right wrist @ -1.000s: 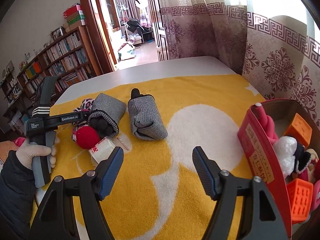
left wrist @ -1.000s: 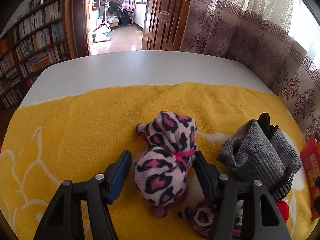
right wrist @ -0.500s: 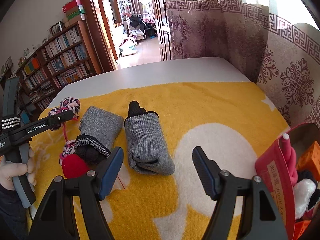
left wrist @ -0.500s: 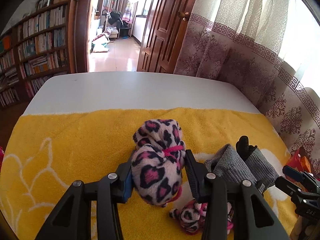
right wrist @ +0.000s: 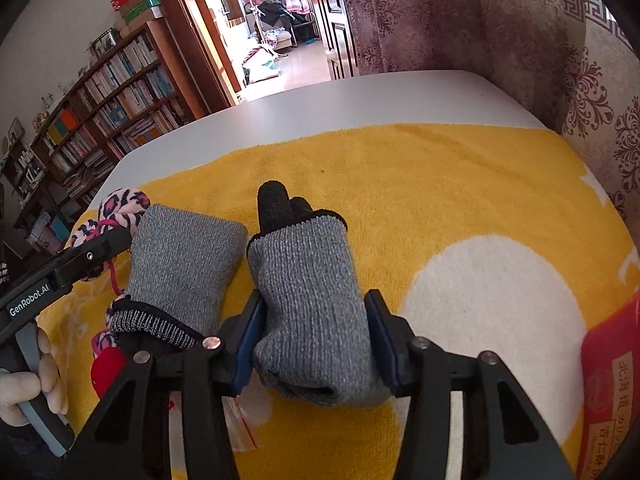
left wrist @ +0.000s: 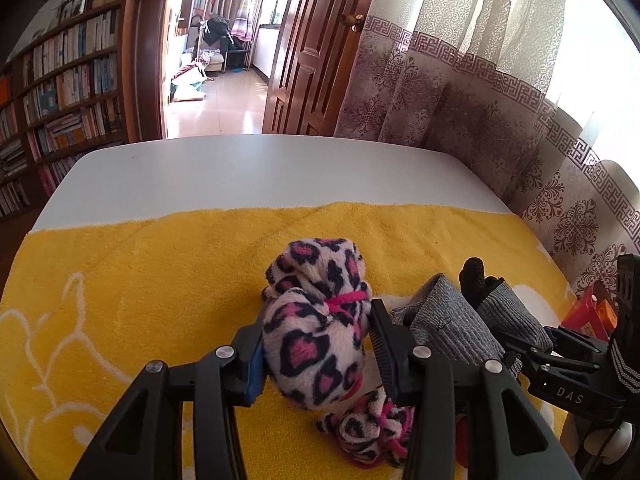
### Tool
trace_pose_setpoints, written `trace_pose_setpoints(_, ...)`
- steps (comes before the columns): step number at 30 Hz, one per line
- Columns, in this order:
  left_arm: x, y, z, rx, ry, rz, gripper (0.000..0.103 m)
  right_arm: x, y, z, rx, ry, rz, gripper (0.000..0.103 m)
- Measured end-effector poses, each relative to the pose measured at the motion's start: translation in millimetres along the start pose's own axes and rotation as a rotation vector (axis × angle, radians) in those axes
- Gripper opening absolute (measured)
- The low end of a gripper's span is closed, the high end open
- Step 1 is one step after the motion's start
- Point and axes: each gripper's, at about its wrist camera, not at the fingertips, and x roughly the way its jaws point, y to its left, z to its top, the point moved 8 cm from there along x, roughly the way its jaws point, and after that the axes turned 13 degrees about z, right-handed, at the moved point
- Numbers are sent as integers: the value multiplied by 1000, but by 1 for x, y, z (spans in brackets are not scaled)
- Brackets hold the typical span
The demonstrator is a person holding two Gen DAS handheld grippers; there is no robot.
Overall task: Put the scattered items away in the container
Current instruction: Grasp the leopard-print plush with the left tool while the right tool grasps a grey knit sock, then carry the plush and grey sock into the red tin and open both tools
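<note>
Right wrist view: right gripper [right wrist: 312, 344] is closing its jaws on the folded grey glove [right wrist: 310, 300] lying on the yellow towel [right wrist: 440, 184]. Left gripper [left wrist: 316, 354] pinches the leopard plush toy [left wrist: 316, 332]. Grasping is under way; lifting toward the red container [right wrist: 610, 384] likely comes next.

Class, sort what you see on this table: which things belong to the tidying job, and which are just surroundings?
Belongs to the job:
- leopard-print plush, gripped by the left tool
- grey glove, right tool closing on it
- second grey glove
- red container

Just surroundings:
- yellow towel
- bookshelf
- curtain
</note>
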Motion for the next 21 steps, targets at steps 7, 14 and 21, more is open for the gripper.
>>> trace_pose_setpoints(7,-3,-3,1,4,-6,-2,46,-25,9,-4,-35,-51,-34,44)
trace_pose_setpoints(14,-6,-14,-3,28,-10,-8,46,-88,10,-4,-35,-170,-66,44)
trace_pose_setpoints(21,-26,-32,-3,61,-45,-33,46,-155,-16,-15,16,-272,-138,44)
